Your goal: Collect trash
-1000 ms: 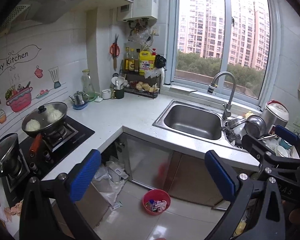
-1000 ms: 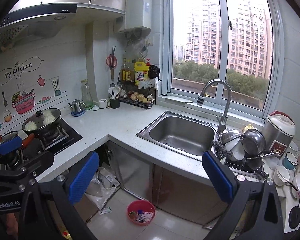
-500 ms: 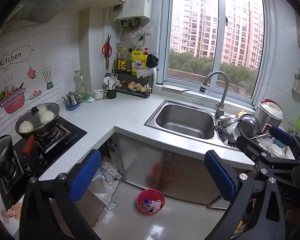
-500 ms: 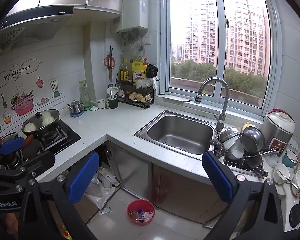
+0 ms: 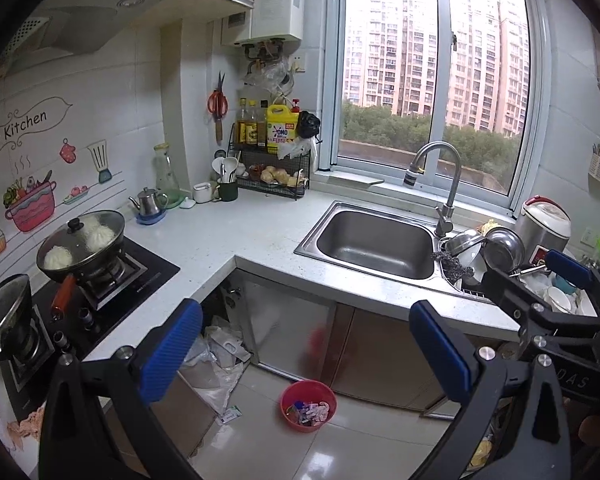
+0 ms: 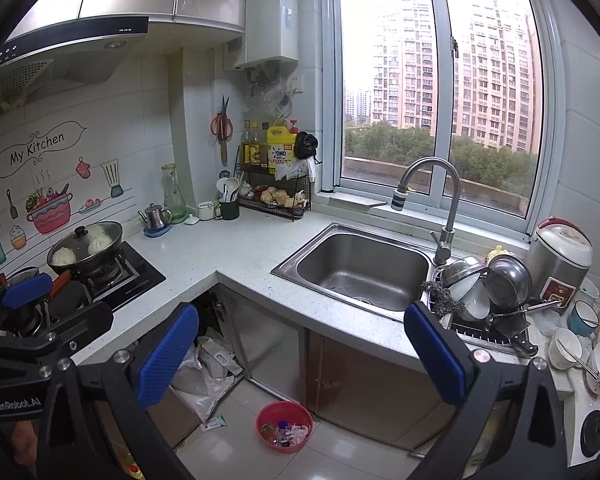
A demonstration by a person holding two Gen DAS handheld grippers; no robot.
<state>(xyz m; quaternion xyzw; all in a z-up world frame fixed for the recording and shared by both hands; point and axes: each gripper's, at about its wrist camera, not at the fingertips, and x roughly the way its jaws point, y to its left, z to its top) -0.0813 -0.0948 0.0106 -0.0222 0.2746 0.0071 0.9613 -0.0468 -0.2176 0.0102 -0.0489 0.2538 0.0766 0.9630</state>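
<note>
Both tongs hang released and empty, well above the kitchen floor, facing the corner where the tabletop turns. The left tongs (image 5: 306,348) have their blue pads spread wide apart with nothing between them; the right tongs (image 6: 300,354) stand the same way, wide and holding nothing. In the left wrist view the right tongs show at the right edge, over the dish rack; in the right wrist view the left tongs show at the left edge, in front of the stove.

The trash sits low on the tiled floor: a red bin (image 5: 308,405) (image 6: 285,426) stands in front of the cabinet doors under the sink, with small wrappers and scraps inside it. To its left, a small paper scrap (image 5: 229,416) (image 6: 214,423) lies flat on the floor, apart from the bin. Further left, crumpled white plastic bags (image 5: 216,360) (image 6: 204,376) fill the open space under the corner of the tabletop.

On the white tabletop (image 5: 236,232), a steel sink (image 5: 370,242) lies below the window with a curved faucet (image 5: 440,176) behind it. Right of the sink, steel bowls (image 6: 496,280) lean in a dish rack, with a rice cooker (image 6: 562,256) behind. On the left, a lidded pan (image 5: 82,240) holding white buns rests on the stove.
</note>
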